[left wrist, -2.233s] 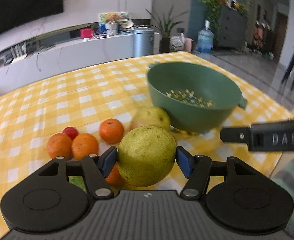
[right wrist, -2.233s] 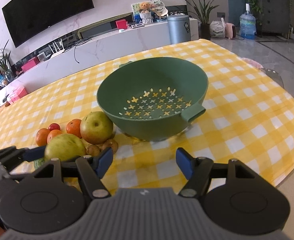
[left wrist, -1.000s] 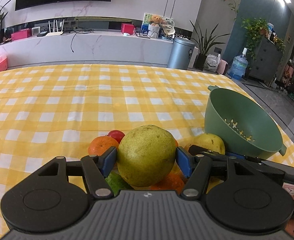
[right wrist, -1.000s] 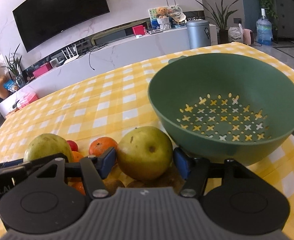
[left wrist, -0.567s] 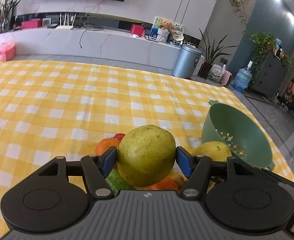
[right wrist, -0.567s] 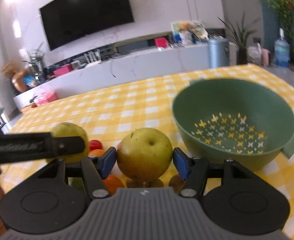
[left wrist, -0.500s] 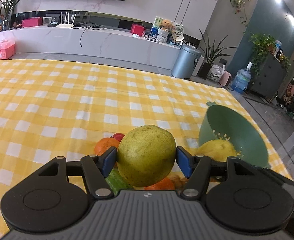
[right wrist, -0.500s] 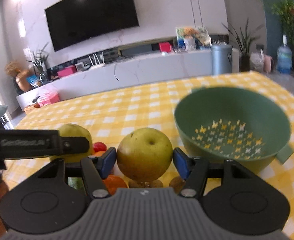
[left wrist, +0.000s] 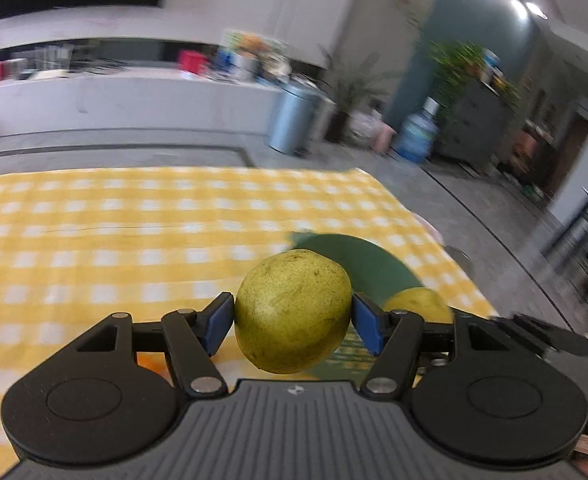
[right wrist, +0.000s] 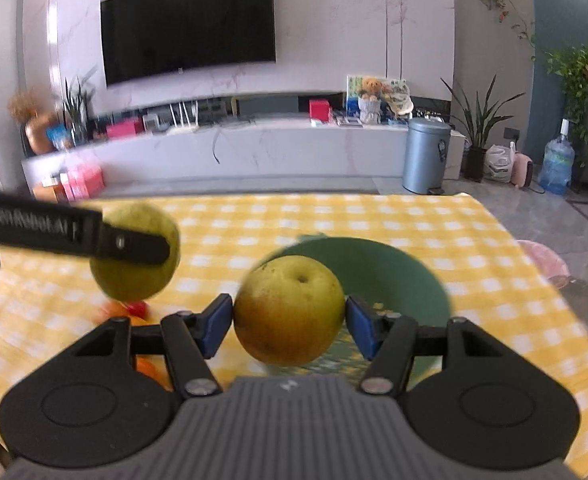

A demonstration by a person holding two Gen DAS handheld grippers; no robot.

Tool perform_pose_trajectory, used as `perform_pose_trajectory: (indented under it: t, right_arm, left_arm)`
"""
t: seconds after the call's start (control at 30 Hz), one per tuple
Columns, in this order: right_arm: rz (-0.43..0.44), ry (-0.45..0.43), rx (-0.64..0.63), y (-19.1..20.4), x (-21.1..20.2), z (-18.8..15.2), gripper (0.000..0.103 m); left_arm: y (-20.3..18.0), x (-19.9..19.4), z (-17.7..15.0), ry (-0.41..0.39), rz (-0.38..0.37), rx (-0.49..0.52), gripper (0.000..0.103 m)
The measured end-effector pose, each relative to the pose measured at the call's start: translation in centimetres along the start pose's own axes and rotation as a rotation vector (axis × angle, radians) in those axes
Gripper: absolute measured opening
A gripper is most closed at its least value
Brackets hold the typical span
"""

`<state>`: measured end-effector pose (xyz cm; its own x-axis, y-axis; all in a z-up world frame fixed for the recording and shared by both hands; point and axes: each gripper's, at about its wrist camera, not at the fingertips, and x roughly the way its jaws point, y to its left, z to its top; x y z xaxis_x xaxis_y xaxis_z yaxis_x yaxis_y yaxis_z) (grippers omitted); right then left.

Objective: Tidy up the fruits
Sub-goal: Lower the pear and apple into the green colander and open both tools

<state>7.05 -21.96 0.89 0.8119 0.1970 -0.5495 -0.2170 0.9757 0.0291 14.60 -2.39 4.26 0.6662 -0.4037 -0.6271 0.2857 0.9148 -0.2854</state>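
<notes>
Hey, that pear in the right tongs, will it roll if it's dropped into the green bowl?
Probably a little: the pear looks round and smooth, so it may roll. The bowl curves inward, which should settle it near the bottom. It looks firm, though a drop might bruise it.

A yellow-and-white checked tablecloth [right wrist: 474, 240] covered the near table. Beyond it, a big dark television [right wrist: 187, 20] hung on the marble wall above a long white console [right wrist: 253, 152]. A teddy bear [right wrist: 370, 84] and a red box [right wrist: 319, 109] sat on that console. To the right stood a grey pedal bin [right wrist: 426, 154], a potted plant [right wrist: 478, 120] and a blue water jug [right wrist: 558, 160].
</notes>
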Motion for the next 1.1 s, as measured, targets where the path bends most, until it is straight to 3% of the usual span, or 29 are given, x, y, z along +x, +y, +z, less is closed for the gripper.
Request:
perform_pose_trajectory:
  t: [0.17,0.5,0.7,0.97,1.1]
  right_arm:
    - [0.011,0.113,-0.072,-3.4,2.1,0.0,0.059]
    - [0.069,0.279,-0.153,-4.8,7.6,-0.8,0.059]
    - [0.110,0.352,-0.176,-5.0,8.5,-0.4,0.059]
    - [0.216,0.496,-0.172,-3.6,8.1,-0.1,0.059]
    - [0.245,0.569,-0.169,-2.9,7.5,-0.3,0.059]
  left_arm:
    - [-2.6,5.2,1.5,0.144,-0.123,0.070,0.074]
    - [-3.3,12.9,1.4,0.336,-0.093,0.157,0.073]
    - [-2.8,13.5,0.7,0.411,-0.055,0.180,0.073]
    - [-2.3,12.4,0.3,0.531,-0.063,0.206,0.074]
    - [-2.9,12.1,0.0,0.597,-0.071,0.266,0.074]
